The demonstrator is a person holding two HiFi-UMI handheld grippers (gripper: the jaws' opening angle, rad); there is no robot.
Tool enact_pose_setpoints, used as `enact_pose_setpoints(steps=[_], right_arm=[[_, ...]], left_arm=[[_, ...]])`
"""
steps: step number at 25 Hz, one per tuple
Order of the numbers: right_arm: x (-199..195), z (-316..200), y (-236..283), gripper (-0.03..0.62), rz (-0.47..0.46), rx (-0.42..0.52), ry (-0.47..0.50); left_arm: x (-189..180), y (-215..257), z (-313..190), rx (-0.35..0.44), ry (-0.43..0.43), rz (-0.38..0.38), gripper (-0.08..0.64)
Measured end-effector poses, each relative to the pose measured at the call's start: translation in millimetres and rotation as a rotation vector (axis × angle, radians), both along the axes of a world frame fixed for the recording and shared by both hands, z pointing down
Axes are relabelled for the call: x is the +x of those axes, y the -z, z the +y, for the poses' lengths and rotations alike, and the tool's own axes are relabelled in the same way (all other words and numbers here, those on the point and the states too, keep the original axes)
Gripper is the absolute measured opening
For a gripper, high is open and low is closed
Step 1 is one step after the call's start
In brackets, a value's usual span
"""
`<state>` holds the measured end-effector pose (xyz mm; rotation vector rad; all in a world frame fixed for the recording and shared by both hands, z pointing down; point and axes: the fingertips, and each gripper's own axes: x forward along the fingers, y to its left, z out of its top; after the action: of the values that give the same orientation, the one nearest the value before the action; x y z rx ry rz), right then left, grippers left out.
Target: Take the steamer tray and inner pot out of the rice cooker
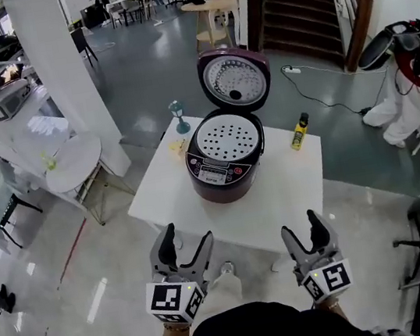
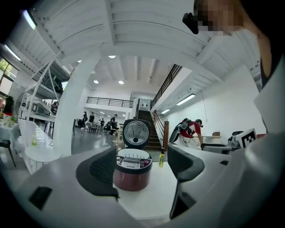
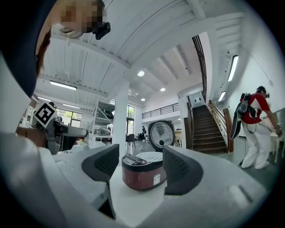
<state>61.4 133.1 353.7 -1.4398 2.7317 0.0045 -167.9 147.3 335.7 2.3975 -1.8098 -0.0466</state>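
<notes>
Left hand-held gripper [image 1: 188, 236] and right hand-held gripper [image 1: 301, 224] stand released short of the rice cooker [image 1: 225, 161]; advise gripping its steamer tray [image 1: 226, 137] at opposite rims, lifting level

readable text: none | rice cooker [image 1: 226, 161] control panel [image 1: 212, 174]: print too small to read | white sticker [image 3: 156, 179] on cooker's side: illegible | yellow bottle [image 1: 299, 132], desk [image 1: 292, 190] far right corner: label illegible | left gripper [image 1: 187, 235], right gripper [image 1: 301, 224] cubes: black-and-white square markers, no letters

On table [image 1: 292, 190], steamer tray [image 1: 227, 138] in rice cooker [image 1: 218, 179], bottle [image 1: 299, 132] right
</notes>
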Motion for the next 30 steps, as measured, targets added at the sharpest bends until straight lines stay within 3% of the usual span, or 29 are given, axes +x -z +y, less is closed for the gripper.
enact_pose_setpoints(steps=[5,13,24,30], right_arm=[[-9,-59,13,0.301,0.01,0.027,-0.026],[-12,-137,8,0.301,0.039,-0.01,-0.103],[-12,-215,5,0.301,0.056,-0.026,-0.212],[-30,-259,-24,0.301,0.134,-0.118,-0.242]], left_arm=[[-11,10,-68,0.017,-0.031,-0.01,0.345],[-29,6,-148,-0.013,-0.07,-0.047,0.345],[-58,-5,-228,-0.055,-0.095,-0.071,0.345],[-63,-31,-273,-0.124,-0.121,-0.11,0.345]])
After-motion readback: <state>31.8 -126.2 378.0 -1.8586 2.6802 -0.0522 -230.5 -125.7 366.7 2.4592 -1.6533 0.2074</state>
